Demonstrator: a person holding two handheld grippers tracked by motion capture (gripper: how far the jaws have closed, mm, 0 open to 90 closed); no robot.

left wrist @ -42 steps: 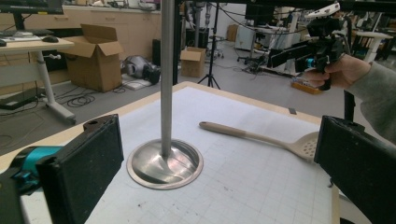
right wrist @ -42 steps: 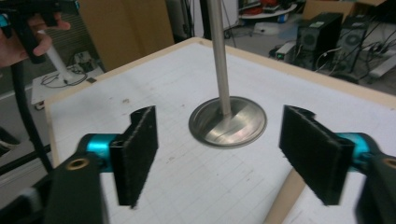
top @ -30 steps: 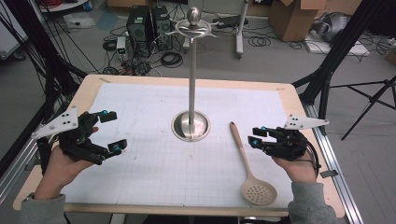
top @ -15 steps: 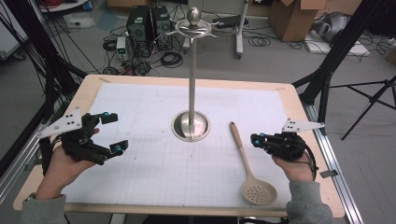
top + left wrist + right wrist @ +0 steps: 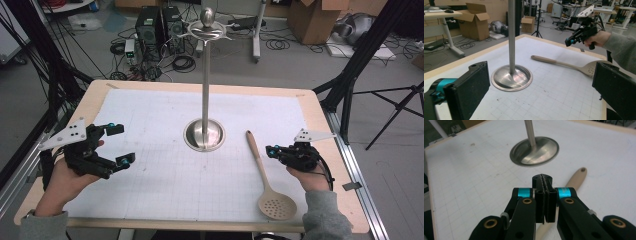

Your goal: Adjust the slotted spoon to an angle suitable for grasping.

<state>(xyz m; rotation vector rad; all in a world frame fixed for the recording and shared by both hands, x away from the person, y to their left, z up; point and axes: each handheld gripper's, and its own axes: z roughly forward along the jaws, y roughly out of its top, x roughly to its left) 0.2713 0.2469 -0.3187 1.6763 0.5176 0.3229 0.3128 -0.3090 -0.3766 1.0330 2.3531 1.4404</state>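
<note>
A steel utensil stand with a round base and a tall pole rises from the middle of the white grid mat; its base lies ahead of both grippers. A beige slotted spoon lies flat to the right of the base, handle pointing away from me, perforated head near the front edge. My left gripper hovers at the left, jaws wide open and empty. My right gripper sits just right of the spoon's handle, jaws pressed together on nothing.
The table has a wooden border around the mat. Beyond its far edge are computer towers, cables and cardboard boxes on the floor. Black tripod legs stand by the right side.
The right gripper's jaws have come together and it has drifted slightly forward beside the spoon handle. The left gripper stays open, nearly still.
</note>
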